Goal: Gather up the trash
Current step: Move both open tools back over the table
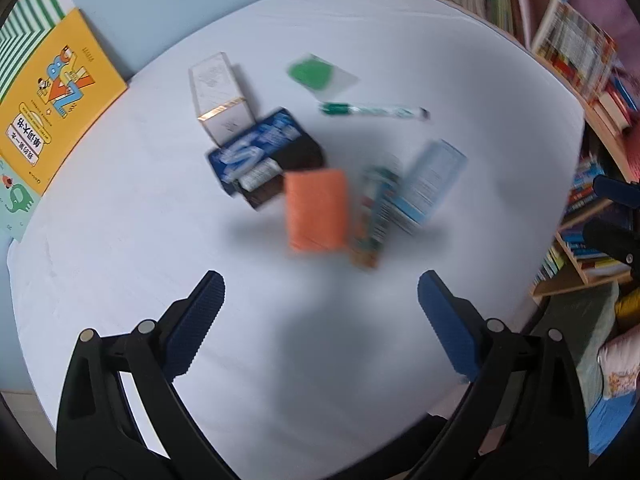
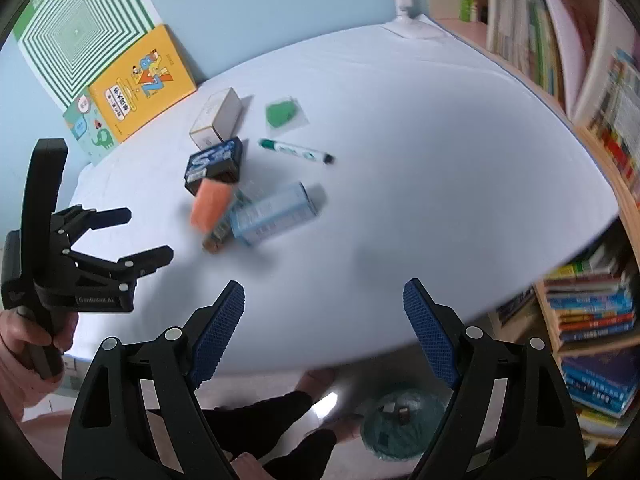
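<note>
Left hand-held gripper: released, jaws spread wide, nothing between them, hovering over bare counter on the near side of the orange packet. Right hand-held gripper: likewise released and empty, hanging above the counter's near edge, well apart from the orange packet.

Trash heaped mid-counter. Taking the orange packet as landmark: touching its far-left corner, a dark blue box; beyond that, a white carton with gold trim; just beside it on the right, a narrow printed box with a pale blue carton leaning against it; farther off, a green marker and a green sachet. Below the counter's near edge, a teal waste bin already holding a few scraps.

Judged light and hollow, thin card, easily crushed. Orange packet probably soft, blurred here. Best taken across the short sides, mid-length, with gentle pressure. Sachet flat and likely slippery, awkward to lift.
</note>
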`<state>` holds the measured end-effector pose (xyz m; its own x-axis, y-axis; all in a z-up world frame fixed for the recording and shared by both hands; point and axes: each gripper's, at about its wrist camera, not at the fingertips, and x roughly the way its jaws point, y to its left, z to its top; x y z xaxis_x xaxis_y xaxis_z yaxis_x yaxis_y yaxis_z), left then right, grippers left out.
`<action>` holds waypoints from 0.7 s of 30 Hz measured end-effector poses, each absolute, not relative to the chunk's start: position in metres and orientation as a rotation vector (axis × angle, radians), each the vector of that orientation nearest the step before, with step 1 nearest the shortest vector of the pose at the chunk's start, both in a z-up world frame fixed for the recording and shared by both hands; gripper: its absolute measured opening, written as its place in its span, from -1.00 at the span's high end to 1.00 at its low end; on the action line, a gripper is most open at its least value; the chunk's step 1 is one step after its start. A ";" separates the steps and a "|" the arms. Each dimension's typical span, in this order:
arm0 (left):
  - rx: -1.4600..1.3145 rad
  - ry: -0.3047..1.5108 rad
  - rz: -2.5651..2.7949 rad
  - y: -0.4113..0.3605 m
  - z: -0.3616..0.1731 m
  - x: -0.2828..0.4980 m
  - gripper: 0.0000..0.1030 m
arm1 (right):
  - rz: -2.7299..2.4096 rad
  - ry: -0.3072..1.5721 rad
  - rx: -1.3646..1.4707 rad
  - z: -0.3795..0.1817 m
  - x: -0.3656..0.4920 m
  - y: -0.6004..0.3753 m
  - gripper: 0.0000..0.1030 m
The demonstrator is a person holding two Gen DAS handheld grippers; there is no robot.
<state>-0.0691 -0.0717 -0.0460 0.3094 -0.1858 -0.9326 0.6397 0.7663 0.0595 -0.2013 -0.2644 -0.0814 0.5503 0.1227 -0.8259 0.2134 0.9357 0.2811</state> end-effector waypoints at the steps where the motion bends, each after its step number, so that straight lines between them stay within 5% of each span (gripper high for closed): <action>1: 0.464 1.132 -0.568 -0.070 -0.045 -0.062 -0.84 | -0.052 0.994 0.365 -0.081 -0.195 -0.263 -0.59; 21: 0.409 1.142 -0.510 -0.064 -0.048 0.038 -0.84 | 0.005 1.048 0.290 -0.085 -0.086 -0.254 -0.59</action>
<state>0.0384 -0.0645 -0.0476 0.3244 -0.1739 -0.9298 0.5770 0.8153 0.0489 -0.0861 -0.2543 -0.0846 0.5033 0.1416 -0.8524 0.1335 0.9619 0.2386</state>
